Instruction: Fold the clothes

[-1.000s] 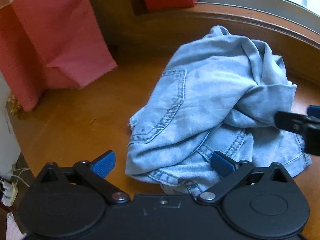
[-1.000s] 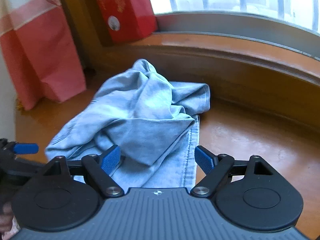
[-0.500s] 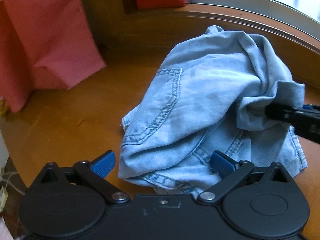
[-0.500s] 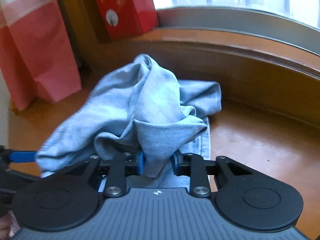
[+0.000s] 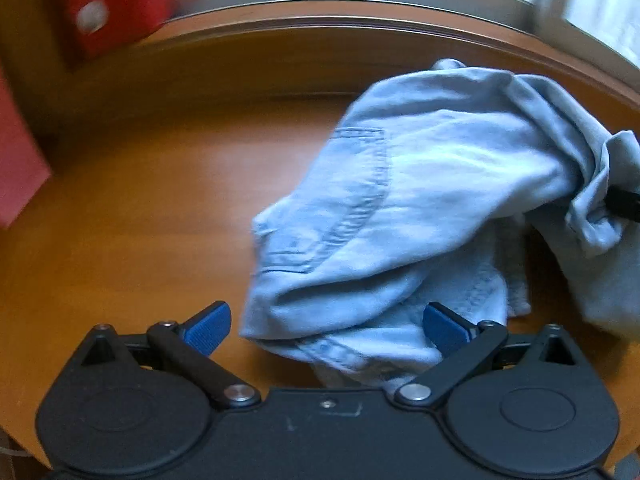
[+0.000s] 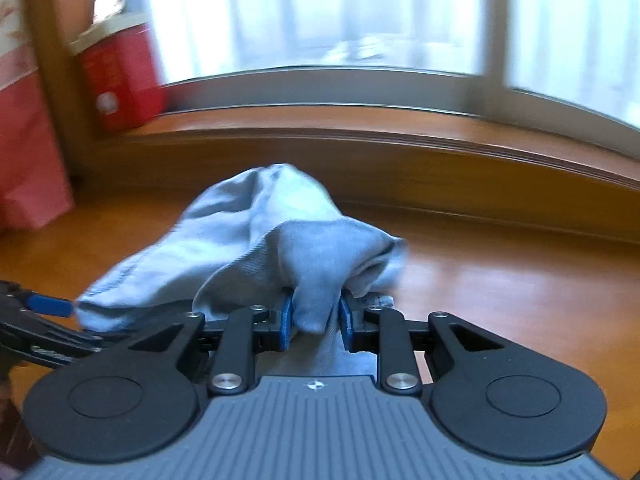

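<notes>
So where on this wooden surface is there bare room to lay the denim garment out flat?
Bare wood lies left of the denim garment, between it and the pink paper bag, and right of it toward the window ledge in the right wrist view. It is crowded at the back left corner, by the red box, and where the right gripper pinches a fold.

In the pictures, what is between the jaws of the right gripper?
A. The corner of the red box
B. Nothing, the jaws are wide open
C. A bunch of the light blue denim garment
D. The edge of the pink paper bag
C: in the right wrist view the right gripper has its jaws pressed on a gathered fold of the light blue denim garment, which lies on the wooden surface.
</notes>
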### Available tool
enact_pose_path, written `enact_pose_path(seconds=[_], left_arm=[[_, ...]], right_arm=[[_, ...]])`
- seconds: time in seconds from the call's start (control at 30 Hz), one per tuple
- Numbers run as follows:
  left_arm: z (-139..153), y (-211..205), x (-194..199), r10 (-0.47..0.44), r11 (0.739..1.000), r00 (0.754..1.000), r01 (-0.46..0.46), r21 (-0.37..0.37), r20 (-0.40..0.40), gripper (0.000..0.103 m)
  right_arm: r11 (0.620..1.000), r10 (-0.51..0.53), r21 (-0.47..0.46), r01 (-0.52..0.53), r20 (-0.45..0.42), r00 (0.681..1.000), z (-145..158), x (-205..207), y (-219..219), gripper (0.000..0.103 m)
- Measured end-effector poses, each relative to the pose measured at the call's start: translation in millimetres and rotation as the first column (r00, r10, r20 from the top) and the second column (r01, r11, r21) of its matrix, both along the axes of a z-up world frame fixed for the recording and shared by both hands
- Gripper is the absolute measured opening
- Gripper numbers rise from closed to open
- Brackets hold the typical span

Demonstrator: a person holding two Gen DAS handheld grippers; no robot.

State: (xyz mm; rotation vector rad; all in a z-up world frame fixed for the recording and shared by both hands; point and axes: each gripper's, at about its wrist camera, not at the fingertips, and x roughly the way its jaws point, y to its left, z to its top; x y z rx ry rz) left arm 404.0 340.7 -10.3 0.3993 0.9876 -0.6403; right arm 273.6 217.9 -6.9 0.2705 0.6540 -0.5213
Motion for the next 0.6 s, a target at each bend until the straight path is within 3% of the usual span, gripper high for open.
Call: enact_pose_path(seconds=[0.13,0.3,0.33,0.37,0.47,0.6], left_arm=[[1.1,-31.6,-23.7,-0.066,0.997,0.997,0.065,0.033,0.037,0.103],[-1.5,-58.6,-46.9,-0.115,0.992,0.992,0.112,0.058,0.048,0.103],[-2.0,-61.9,-50.2,-0.116,0.992,0.992,0.113,0.06,0.049,0.103],[-2.4,-64.5,-52.4,-0.113,0.992,0.992,0.109,0.064,0.053,0.103],[-1.8,-64.0,-59.8,-0.081,0.994,0.994,0.076,0.074,0.07,0.103],[-0.1,-60.7,-66.9,0.022,0.998,0.998,-0.026,0.065,0.06,0.103]], right_arm=[[0.996,-0.089,0.0,0.089,-0.009,0.996,-4.1,-35.4,-14.6,0.025],[0.994,-0.105,-0.029,0.104,-0.051,0.993,-5.4,-64.5,-16.1,0.026],[0.996,-0.093,-0.008,0.092,-0.075,0.993,-7.5,-70.3,-20.9,0.03],[0.996,-0.085,0.004,0.086,-0.093,0.992,-9.3,-75.7,-24.8,0.04],[0.996,-0.087,-0.041,0.084,-0.09,0.992,-8.7,-86.2,-25.6,0.061],[0.996,-0.002,-0.088,-0.004,-0.067,0.998,1.6,-80.7,-28.6,0.062]])
